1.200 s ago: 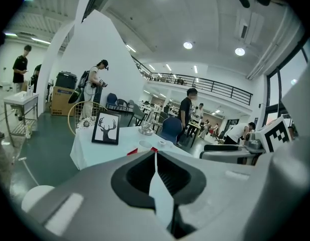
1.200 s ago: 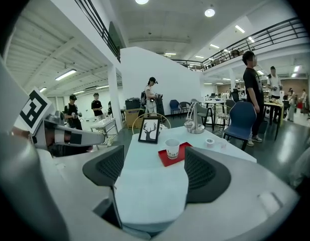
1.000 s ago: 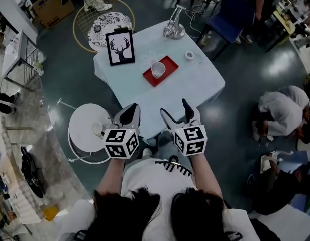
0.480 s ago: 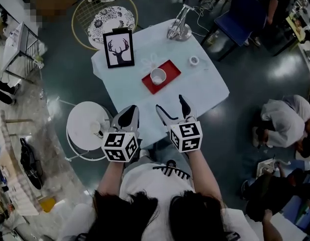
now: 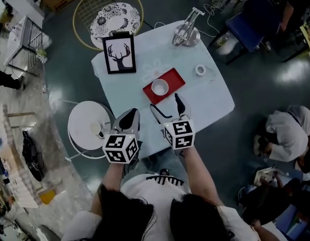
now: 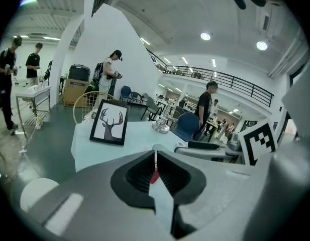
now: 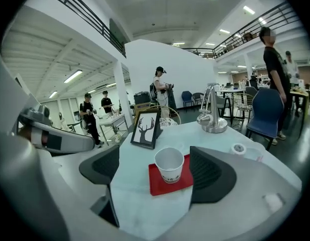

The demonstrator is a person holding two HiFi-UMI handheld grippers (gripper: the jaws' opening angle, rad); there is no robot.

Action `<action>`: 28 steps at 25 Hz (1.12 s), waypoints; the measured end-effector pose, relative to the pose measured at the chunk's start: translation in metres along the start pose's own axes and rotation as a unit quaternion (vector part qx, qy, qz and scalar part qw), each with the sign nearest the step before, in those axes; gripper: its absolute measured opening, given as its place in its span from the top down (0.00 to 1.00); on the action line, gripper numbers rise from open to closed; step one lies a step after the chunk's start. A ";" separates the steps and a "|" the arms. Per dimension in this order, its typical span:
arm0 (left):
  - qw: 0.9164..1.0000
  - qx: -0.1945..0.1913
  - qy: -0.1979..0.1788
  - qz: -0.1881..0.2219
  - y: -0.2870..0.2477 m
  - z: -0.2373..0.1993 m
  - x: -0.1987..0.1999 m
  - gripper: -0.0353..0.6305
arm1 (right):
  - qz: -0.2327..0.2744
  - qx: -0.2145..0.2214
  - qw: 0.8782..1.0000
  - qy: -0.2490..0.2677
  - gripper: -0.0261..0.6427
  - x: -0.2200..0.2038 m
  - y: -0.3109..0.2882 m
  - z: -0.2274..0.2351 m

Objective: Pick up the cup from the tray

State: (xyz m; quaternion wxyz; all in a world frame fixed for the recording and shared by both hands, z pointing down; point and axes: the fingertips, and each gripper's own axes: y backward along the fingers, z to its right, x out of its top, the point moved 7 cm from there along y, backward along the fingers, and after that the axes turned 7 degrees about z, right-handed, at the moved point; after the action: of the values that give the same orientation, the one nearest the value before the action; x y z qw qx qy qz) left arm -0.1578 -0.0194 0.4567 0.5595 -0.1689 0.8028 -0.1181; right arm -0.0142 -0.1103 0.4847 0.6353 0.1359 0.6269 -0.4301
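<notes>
A white paper cup point(image 5: 160, 87) stands upright on a red tray point(image 5: 174, 78) in the middle of the pale blue table point(image 5: 210, 97). My right gripper point(image 5: 165, 102) hovers open over the table's near edge, just short of the tray. In the right gripper view the cup point(image 7: 170, 164) and tray point(image 7: 167, 186) lie ahead between the open fingers point(image 7: 211, 174), apart from both. My left gripper point(image 5: 130, 113) is shut with nothing in it, at the table's near left edge. The left gripper view shows its jaws pressed together, with a sliver of the red tray point(image 6: 155, 177) beyond.
A framed deer picture point(image 5: 119, 53) stands at the table's back left, a metal stand point(image 5: 187, 34) at the back, a tape roll point(image 5: 200, 70) on the right. A round white side table point(image 5: 87, 129) is at my left. A blue chair point(image 5: 252, 19) and crouching people point(image 5: 285, 134) are off right.
My right gripper has moved forward over the table's near edge toward the tray, still open. The left gripper has stayed shut beside it.
</notes>
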 end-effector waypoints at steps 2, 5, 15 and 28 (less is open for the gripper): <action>1.000 0.000 0.010 -0.003 -0.008 -0.001 -0.001 0.95 | -0.012 0.003 1.000 0.012 0.29 -0.004 -0.015 0.007; 1.000 0.006 0.014 -0.011 -0.020 -0.003 -0.006 0.95 | -0.028 0.004 0.999 0.028 0.29 -0.010 -0.035 0.016; 0.999 0.031 0.009 -0.022 -0.054 -0.012 -0.007 0.95 | -0.078 0.026 0.996 0.030 0.26 -0.043 -0.076 0.029; 0.994 0.063 0.005 -0.091 -0.057 -0.027 -0.059 0.95 | -0.106 0.003 0.994 0.029 0.37 -0.055 -0.114 0.038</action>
State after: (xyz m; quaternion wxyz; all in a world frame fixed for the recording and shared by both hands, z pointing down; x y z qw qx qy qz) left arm -0.1564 -0.0479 0.5384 0.5518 -0.2051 0.7778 -0.2201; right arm -0.0613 -0.1843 0.5830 0.5671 0.0835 0.6548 -0.4926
